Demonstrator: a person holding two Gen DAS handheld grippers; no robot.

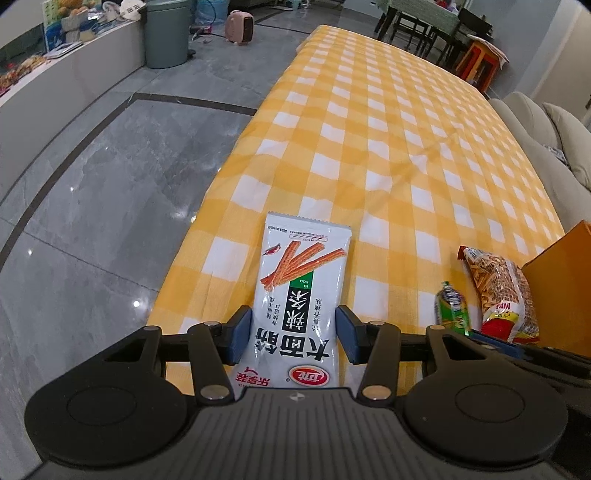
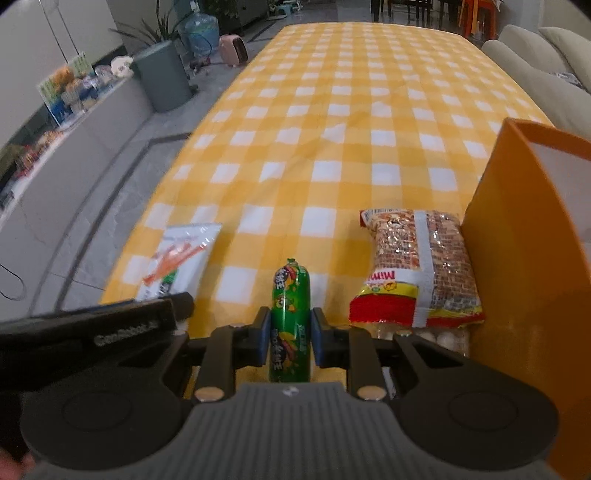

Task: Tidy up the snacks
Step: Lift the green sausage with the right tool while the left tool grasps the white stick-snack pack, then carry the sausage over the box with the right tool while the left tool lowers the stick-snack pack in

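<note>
A white spicy-strip snack bag (image 1: 299, 291) lies on the yellow checked tablecloth (image 1: 388, 140). My left gripper (image 1: 294, 334) has its blue pads against both sides of the bag. A green sausage snack (image 2: 290, 321) lies between the pads of my right gripper (image 2: 288, 339), which are closed on it. A red and yellow Mimi snack bag (image 2: 421, 273) lies to the right, against an orange box (image 2: 528, 258). The white bag also shows in the right wrist view (image 2: 177, 262), and the sausage (image 1: 452, 308) and Mimi bag (image 1: 502, 291) in the left wrist view.
The orange box (image 1: 561, 291) stands at the table's right near corner. The table's left edge drops to a grey tiled floor (image 1: 92, 192). A beige sofa (image 1: 546, 125) runs along the right side. A grey bin (image 1: 164, 33) and pink heater (image 1: 240, 26) stand on the floor.
</note>
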